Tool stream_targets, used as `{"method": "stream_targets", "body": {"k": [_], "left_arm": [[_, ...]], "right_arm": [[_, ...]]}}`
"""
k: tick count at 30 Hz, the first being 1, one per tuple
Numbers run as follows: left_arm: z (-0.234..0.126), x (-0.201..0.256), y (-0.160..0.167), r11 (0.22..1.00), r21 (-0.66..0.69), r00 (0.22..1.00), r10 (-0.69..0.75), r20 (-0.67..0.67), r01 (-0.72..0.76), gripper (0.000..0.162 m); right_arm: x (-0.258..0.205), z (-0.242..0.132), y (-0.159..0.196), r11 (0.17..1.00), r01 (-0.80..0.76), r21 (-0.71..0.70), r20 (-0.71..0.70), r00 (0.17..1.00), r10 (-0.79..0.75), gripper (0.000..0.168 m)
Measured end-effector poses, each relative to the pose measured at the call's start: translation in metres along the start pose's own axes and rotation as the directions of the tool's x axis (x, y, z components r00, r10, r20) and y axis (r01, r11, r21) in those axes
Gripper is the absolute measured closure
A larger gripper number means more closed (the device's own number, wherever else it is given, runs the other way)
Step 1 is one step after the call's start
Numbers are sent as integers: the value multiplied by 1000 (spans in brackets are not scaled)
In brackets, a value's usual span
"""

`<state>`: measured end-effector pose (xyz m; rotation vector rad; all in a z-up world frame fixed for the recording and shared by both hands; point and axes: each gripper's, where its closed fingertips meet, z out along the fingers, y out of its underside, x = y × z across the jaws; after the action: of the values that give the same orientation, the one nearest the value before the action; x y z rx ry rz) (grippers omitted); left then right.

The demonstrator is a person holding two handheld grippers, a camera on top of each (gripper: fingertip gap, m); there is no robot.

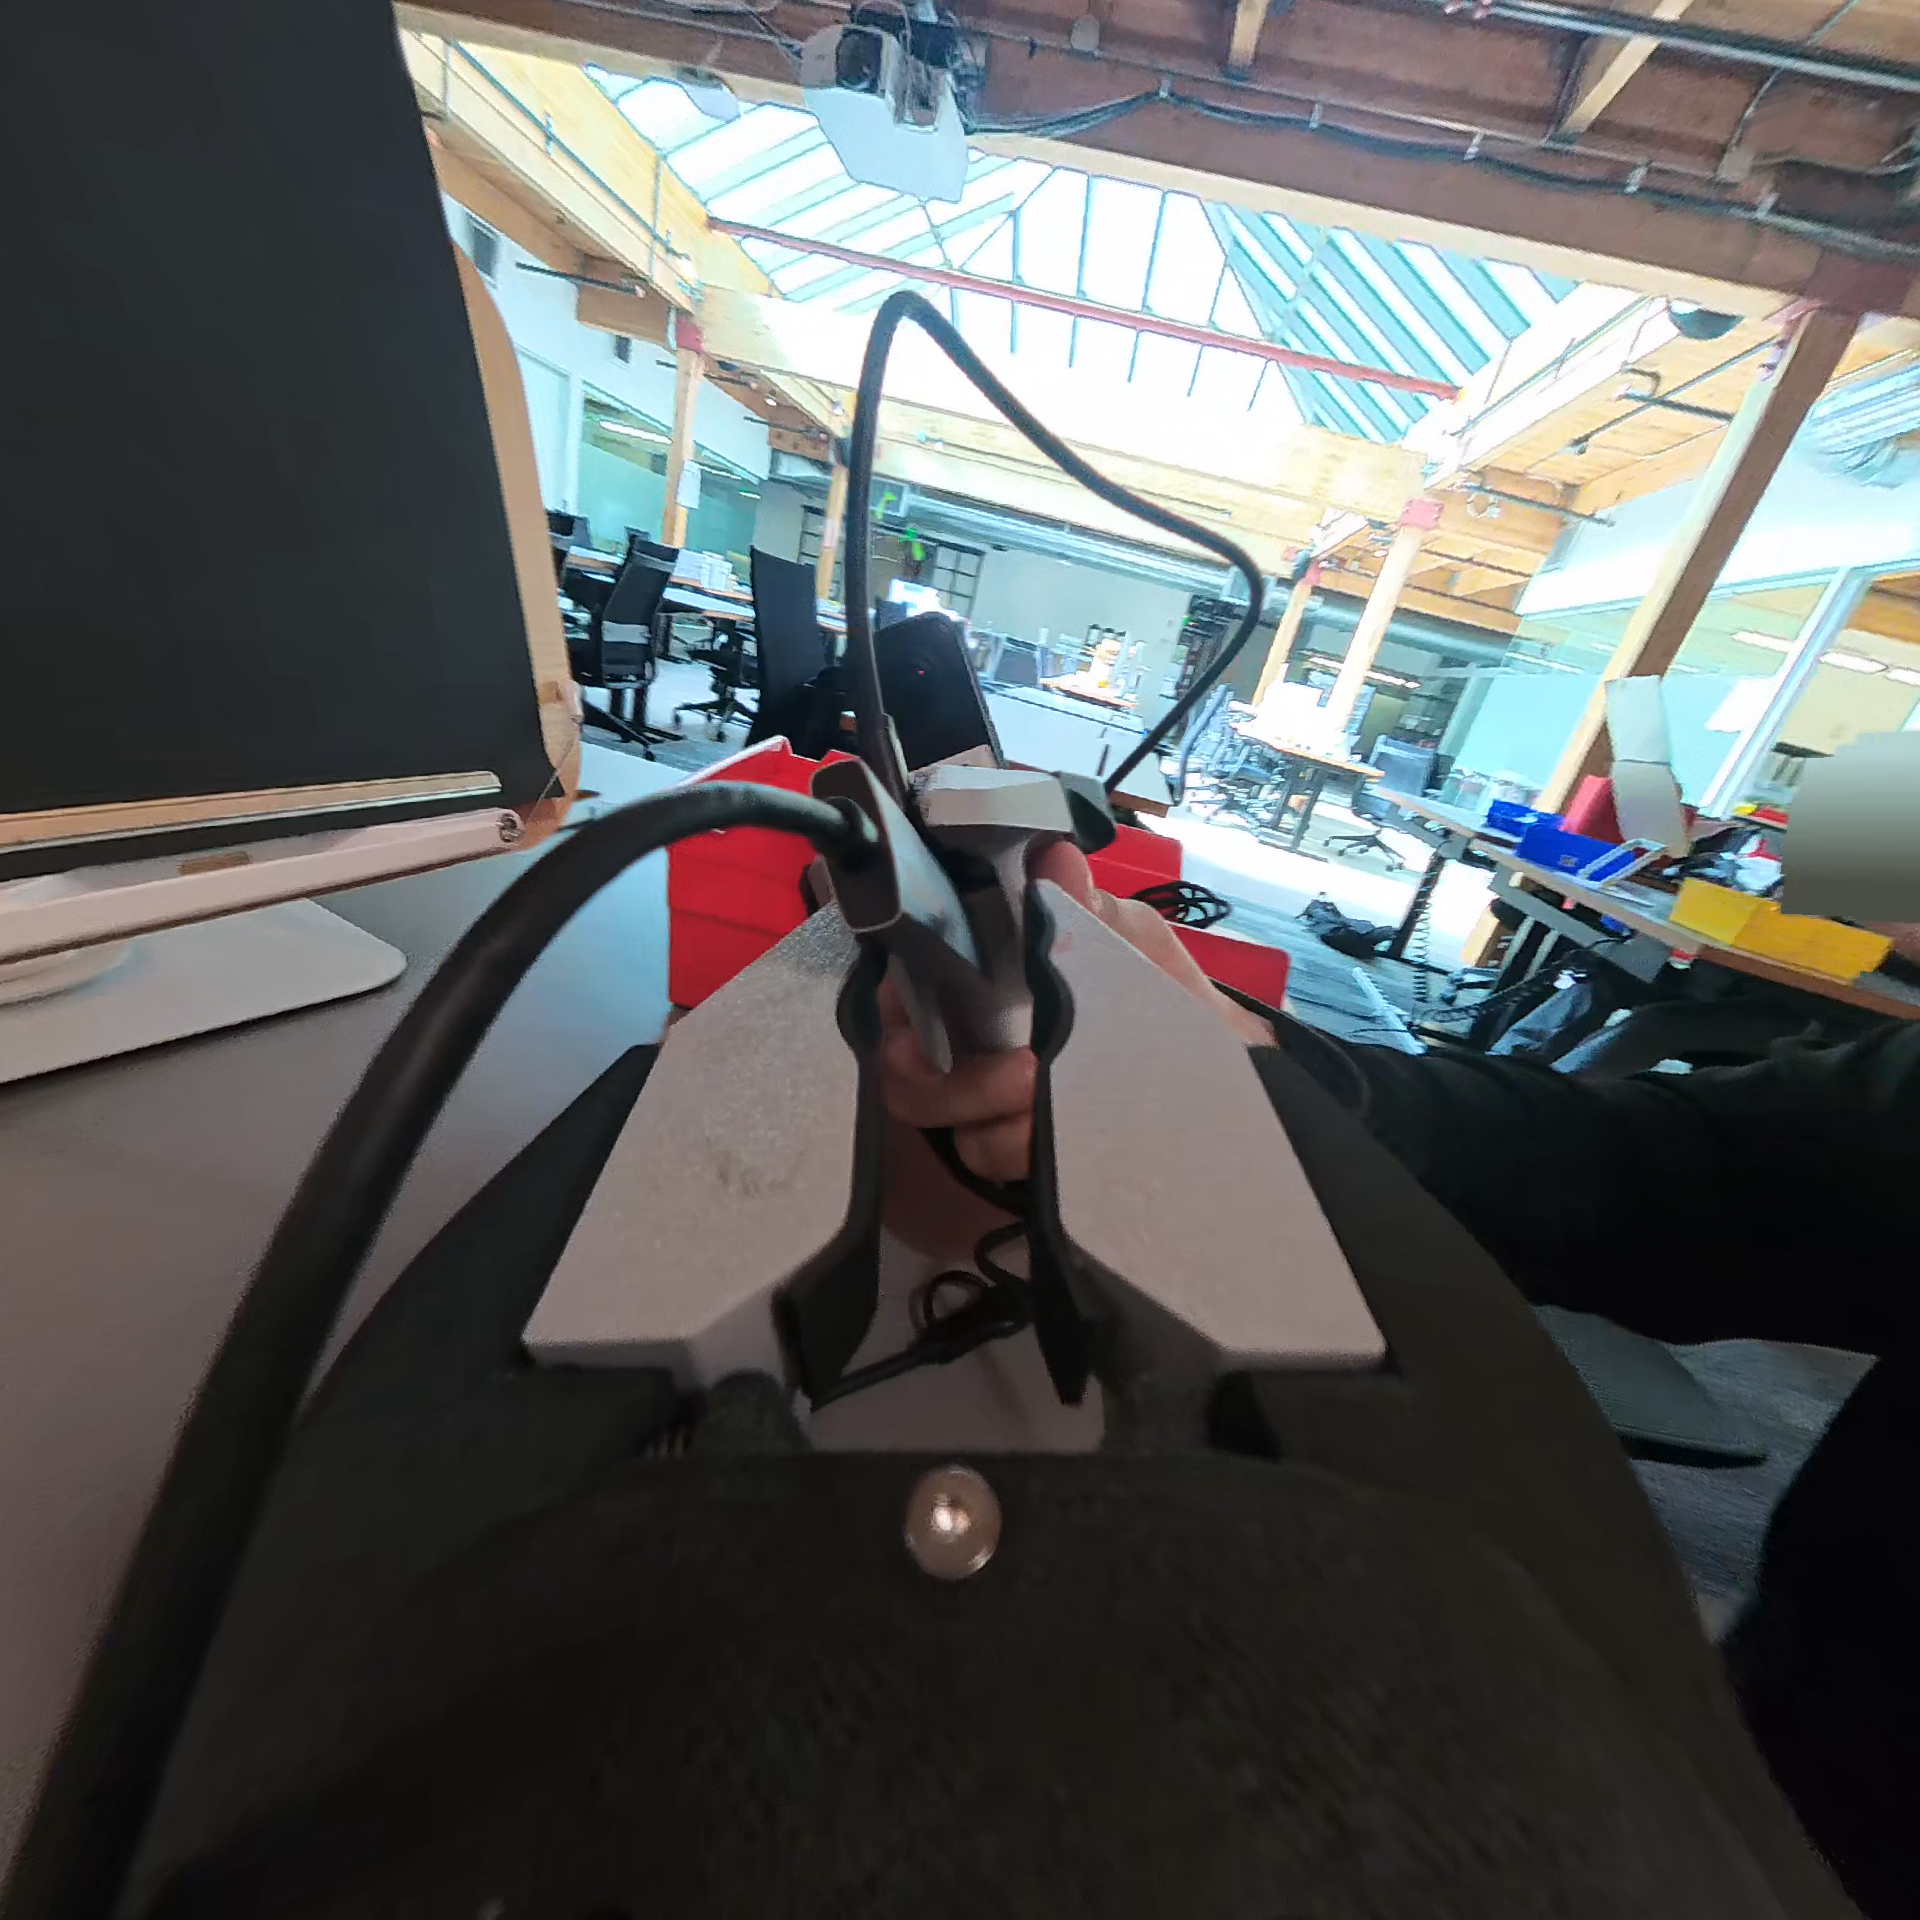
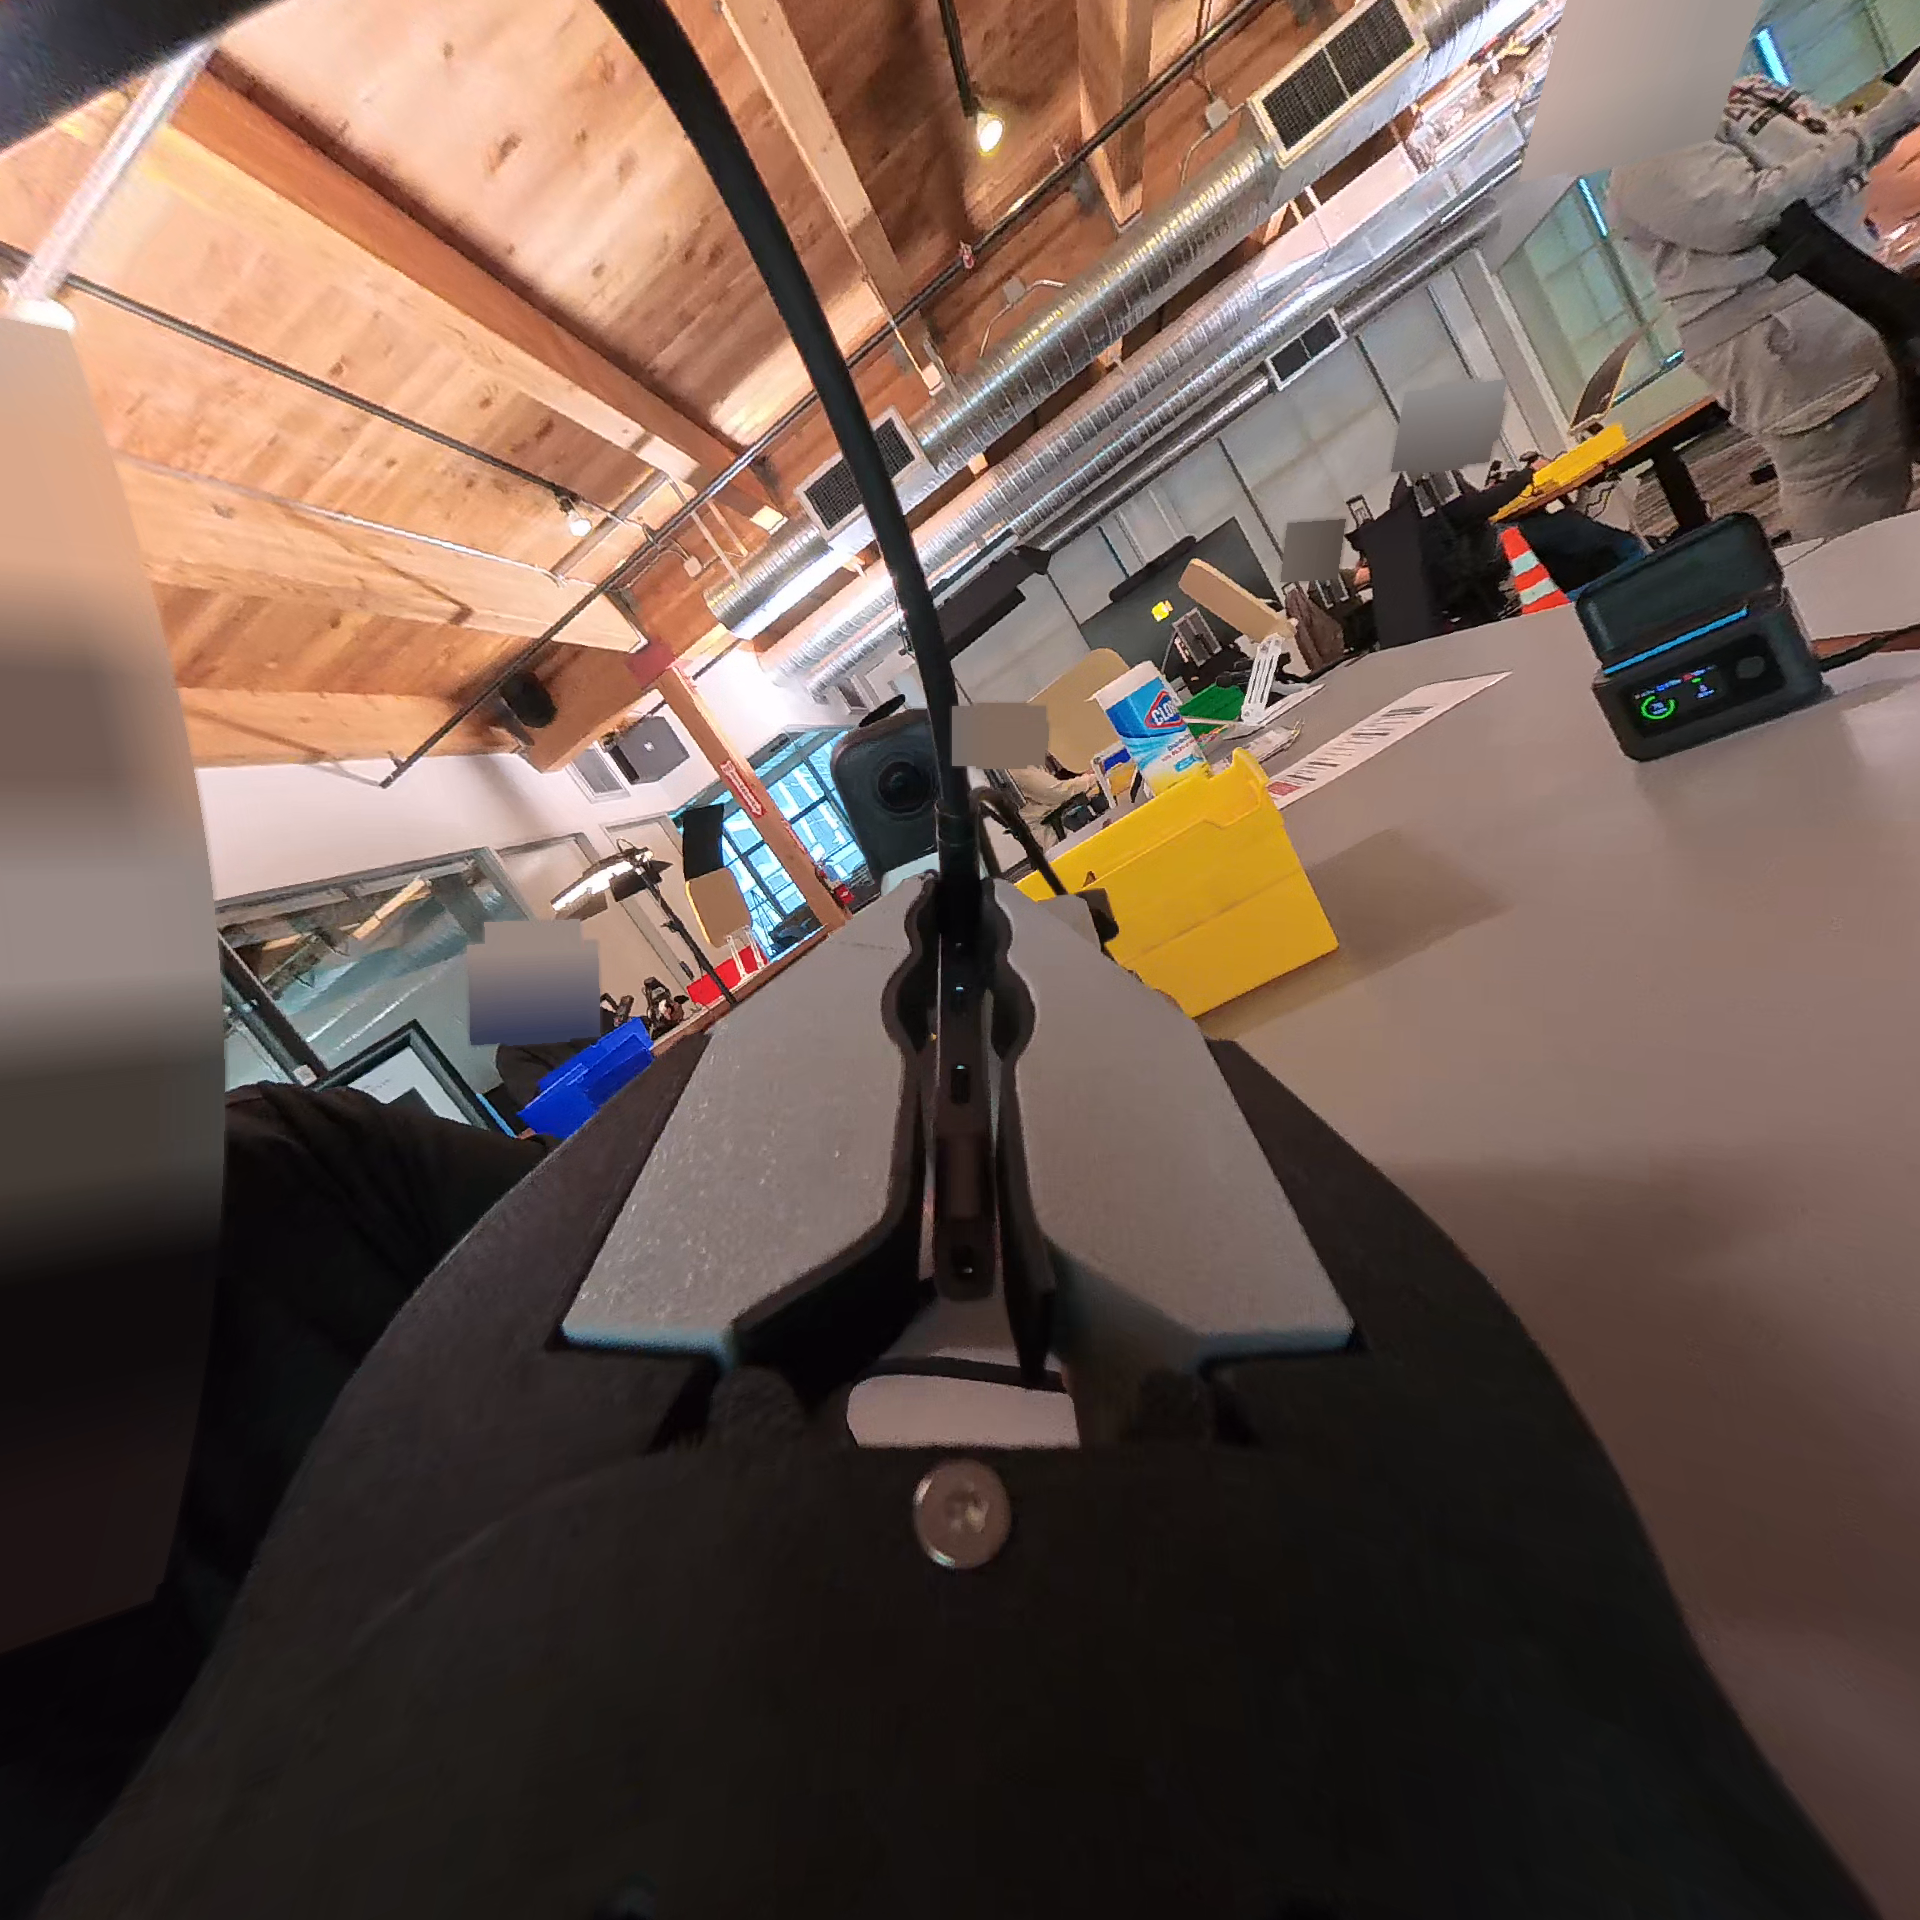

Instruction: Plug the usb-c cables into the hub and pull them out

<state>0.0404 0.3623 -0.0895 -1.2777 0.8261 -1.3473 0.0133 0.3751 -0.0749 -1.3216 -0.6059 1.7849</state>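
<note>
The grey hub is pinched between the fingers of the left hand-held gripper, standing on edge just past the tips, with a thick black cable curving off its left end and down past the gripper body. Its ports cannot be made out from the left wrist view. Straight ahead, almost touching the hub, is the right hand-held gripper, seen from the front; a thin black cable loops up above it. A bare hand shows through the gap between the left fingers, mostly hidden.

From the right wrist view, the right hand-held gripper is clenched on a thin usb-c cable, whose plug end is buried between the fingers; the hub shows only as a narrow edge in the slot behind them. Whether the plug is seated cannot be told.

Beyond to the right on the bench sit a yellow bin and a dark power station.
</note>
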Motion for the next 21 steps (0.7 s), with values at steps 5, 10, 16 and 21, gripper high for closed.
{"method": "stream_targets", "body": {"k": [5, 10, 16, 21], "left_arm": [[-3, -5, 0, 999, -1, 999, 35, 36, -35, 152], [-4, -4, 0, 999, 16, 999, -45, 9, 45, 154], [-1, -1, -5, 999, 52, 991, 11, 134, -18, 154], [-3, -7, -5, 993, 108, 989, -65, 130, 51, 154]], "right_arm": [[-1, 3, 4, 995, 86, -47, -40, 995, -88, 164], [-3, 4, 5, 983, 167, -73, -68, 983, -172, 165], [-8, 4, 0, 995, 104, 5, -17, 994, -104, 166], [0, 4, -5, 991, 7, 130, -1, 1000, -7, 167]]}}
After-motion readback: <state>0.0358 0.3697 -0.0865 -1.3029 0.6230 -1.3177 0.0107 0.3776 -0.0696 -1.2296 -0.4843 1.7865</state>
